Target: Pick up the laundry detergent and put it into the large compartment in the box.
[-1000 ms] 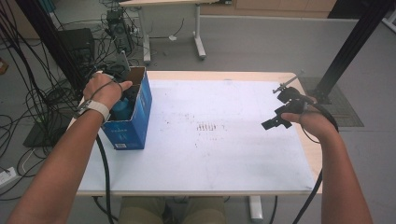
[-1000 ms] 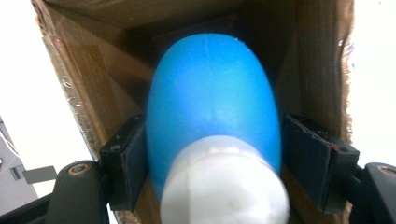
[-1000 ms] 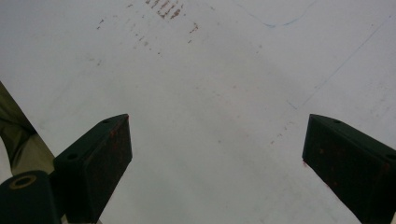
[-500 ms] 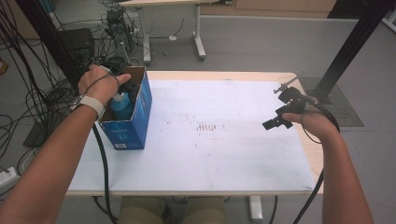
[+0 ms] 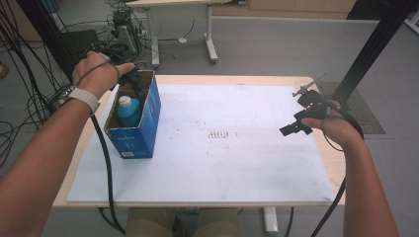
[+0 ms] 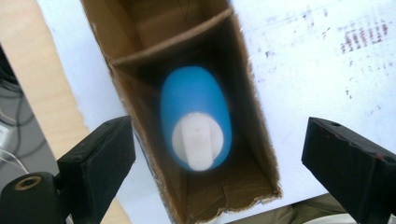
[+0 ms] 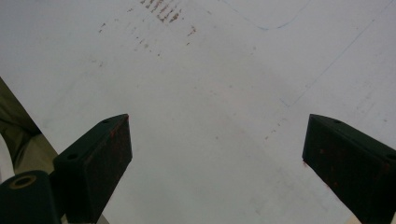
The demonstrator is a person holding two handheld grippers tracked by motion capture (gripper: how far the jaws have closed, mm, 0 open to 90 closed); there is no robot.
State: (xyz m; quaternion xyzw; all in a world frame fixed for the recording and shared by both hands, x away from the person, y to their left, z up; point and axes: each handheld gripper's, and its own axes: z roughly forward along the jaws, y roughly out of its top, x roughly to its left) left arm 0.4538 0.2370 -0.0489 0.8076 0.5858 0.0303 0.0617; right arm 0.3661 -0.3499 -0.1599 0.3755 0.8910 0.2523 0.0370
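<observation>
An open blue cardboard box [image 5: 143,128] stands on the left of the white sheet. Inside it a blue bottle [image 5: 129,111] with a white cap stands upright. My left gripper [image 5: 132,78] hovers over the box's far end. In the left gripper view I look straight down on the bottle [image 6: 196,107] and the box's wall [image 6: 254,140]. The left gripper [image 6: 217,133] is open; its jaws have just been opening and stand wide above the bottle, touching nothing. My right gripper [image 5: 295,127] hangs open over the sheet's right side, its jaws [image 7: 217,128] holding nothing.
The white sheet [image 5: 237,163] covers most of the wooden table [image 5: 326,163] and bears dark smudges [image 5: 217,134] at its middle. A black post [image 5: 375,44] rises past the far right corner. Cables and gear lie on the floor at the left.
My left hand has risen out of the box and its jaws have spread apart, leaving the bottle standing inside. The right hand has stayed where it was.
</observation>
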